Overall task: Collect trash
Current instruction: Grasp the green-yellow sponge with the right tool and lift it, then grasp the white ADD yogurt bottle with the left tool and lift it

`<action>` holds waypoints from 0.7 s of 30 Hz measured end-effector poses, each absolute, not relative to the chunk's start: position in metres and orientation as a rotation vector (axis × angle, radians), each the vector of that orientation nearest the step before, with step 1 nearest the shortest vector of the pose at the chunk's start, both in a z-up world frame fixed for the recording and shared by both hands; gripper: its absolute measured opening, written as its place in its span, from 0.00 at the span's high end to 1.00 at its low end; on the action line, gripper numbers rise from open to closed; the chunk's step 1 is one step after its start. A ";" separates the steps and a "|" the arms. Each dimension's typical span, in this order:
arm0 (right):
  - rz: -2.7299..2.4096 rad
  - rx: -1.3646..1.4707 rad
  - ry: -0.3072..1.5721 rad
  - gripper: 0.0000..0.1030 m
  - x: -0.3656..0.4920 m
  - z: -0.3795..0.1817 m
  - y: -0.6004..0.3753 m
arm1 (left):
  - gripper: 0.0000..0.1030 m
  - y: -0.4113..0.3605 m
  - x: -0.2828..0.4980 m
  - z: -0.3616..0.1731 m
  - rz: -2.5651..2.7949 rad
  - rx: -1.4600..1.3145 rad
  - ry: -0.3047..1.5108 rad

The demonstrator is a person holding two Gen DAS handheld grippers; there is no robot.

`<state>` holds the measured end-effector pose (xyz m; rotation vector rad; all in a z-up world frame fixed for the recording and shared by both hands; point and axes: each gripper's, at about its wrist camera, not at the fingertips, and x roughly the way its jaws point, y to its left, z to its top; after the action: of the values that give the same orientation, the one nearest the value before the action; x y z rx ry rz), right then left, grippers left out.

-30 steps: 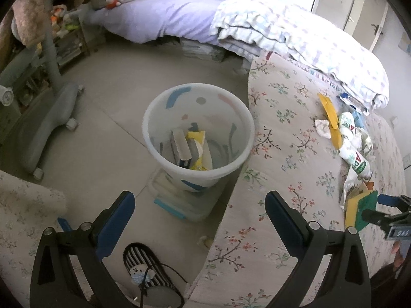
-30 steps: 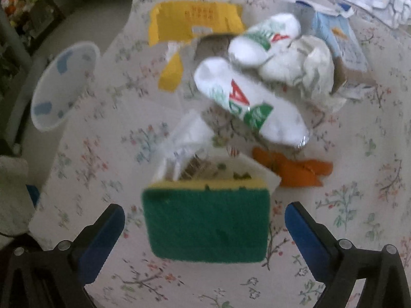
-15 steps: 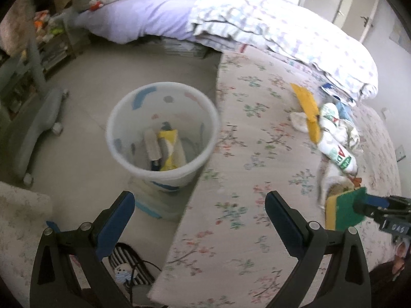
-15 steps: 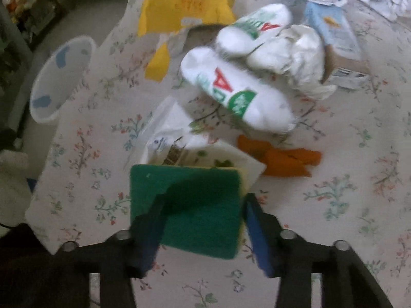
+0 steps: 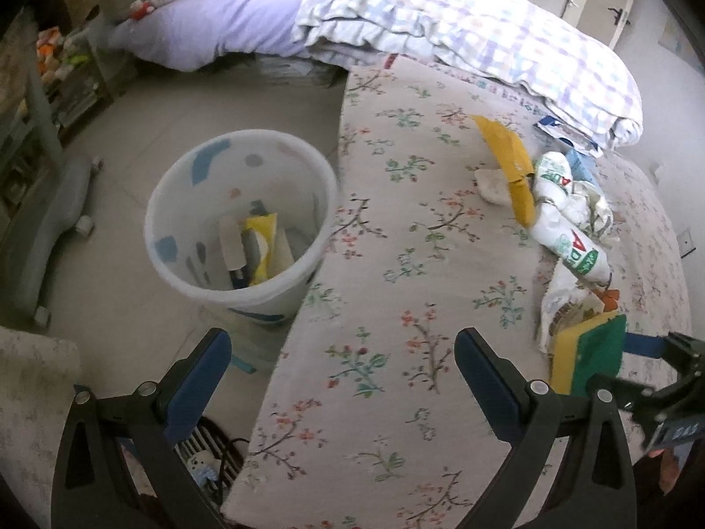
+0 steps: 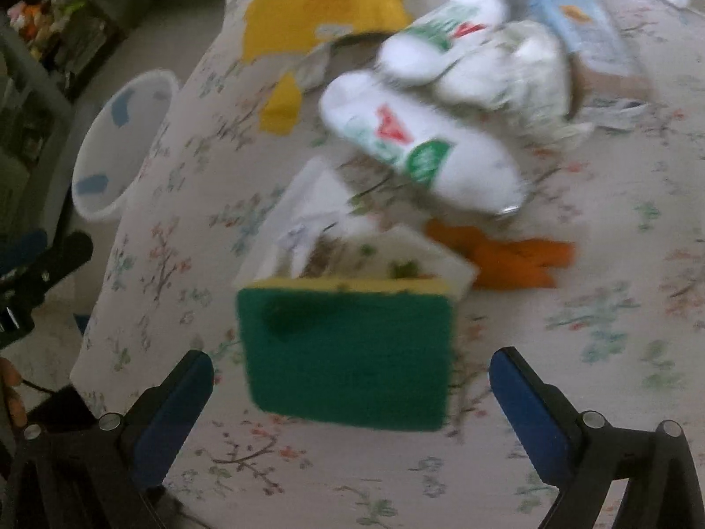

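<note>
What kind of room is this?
Most likely a bedroom: a bed with a lilac sheet, a folded checked quilt, and a white plastic waste bin on the floor.

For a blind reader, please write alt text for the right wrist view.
A green sponge lies on a flowered cloth between the open jaws of the right gripper, which have just been opening. Behind it lie white bottles, wrappers and yellow card.

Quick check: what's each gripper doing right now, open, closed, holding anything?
Left gripper: open, empty, over the table edge.
Right gripper: open, jaws just reopened; green sponge lies between the fingers, not gripped.
</note>
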<state>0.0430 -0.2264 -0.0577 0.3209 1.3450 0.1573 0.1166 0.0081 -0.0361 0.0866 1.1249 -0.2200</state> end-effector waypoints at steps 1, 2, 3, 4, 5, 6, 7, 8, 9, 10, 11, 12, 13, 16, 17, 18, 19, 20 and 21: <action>0.156 0.307 1.354 0.00 0.044 -0.061 -0.222 | 0.01 0.012 0.117 -0.036 -0.214 0.083 1.127; 0.141 0.276 1.370 0.00 0.046 -0.065 -0.216 | 0.01 0.014 0.118 -0.037 -0.209 0.078 1.129; 0.126 0.252 1.381 0.00 0.047 -0.069 -0.211 | 0.01 0.016 0.118 -0.037 -0.207 0.072 1.131; 0.112 0.229 1.393 0.00 0.049 -0.073 -0.208 | 0.01 0.018 0.118 -0.037 -0.206 0.065 1.133; 0.093 0.215 1.402 0.00 0.050 -0.077 -0.206 | 0.01 0.019 0.119 -0.037 -0.206 0.061 1.135; 0.088 0.222 1.406 0.06 0.050 -0.079 -0.208 | 0.01 0.018 0.119 -0.037 -0.209 0.059 1.136; 0.081 0.235 1.409 0.12 0.050 -0.079 -0.211 | 0.01 0.017 0.120 -0.037 -0.213 0.059 1.138; 0.087 0.262 1.408 0.16 0.050 -0.078 -0.215 | 0.01 0.014 0.120 -0.037 -0.220 0.062 1.142; 0.094 0.289 1.406 0.16 0.050 -0.076 -0.218 | 0.01 0.011 0.120 -0.037 -0.225 0.065 1.145; 0.101 0.317 1.395 0.17 0.049 -0.072 -0.224 | 0.01 0.008 0.119 -0.037 -0.231 0.065 1.147; 0.101 0.328 1.378 0.17 0.047 -0.067 -0.230 | 0.01 0.004 0.119 -0.036 -0.242 0.060 1.150; 0.097 0.335 1.362 0.17 0.045 -0.062 -0.236 | 0.01 0.000 0.119 -0.036 -0.254 0.055 1.155; 0.092 0.348 1.338 0.17 0.042 -0.055 -0.243 | 0.01 -0.005 0.119 -0.036 -0.269 0.049 1.161; 0.076 0.411 1.270 0.17 0.033 -0.036 -0.269 | 0.01 -0.023 0.119 -0.035 -0.300 0.049 1.171; 0.060 0.428 1.250 0.17 0.031 -0.031 -0.279 | 0.01 -0.032 0.119 -0.035 -0.307 0.061 1.174; 0.042 0.439 1.236 0.17 0.028 -0.028 -0.286 | 0.01 -0.040 0.119 -0.036 -0.314 0.070 1.176; 0.018 0.448 1.225 0.17 0.026 -0.026 -0.294 | 0.01 -0.047 0.119 -0.036 -0.320 0.076 1.180; -0.014 0.457 1.214 0.17 0.024 -0.025 -0.306 | 0.01 -0.056 0.119 -0.036 -0.328 0.077 1.185; -0.036 0.463 1.209 0.17 0.022 -0.023 -0.312 | 0.01 -0.062 0.119 -0.036 -0.335 0.071 1.190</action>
<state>0.0224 -0.3123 -0.0227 0.4629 1.2087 -0.0356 0.1189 -0.0618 -0.0364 0.0712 1.1899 -0.3349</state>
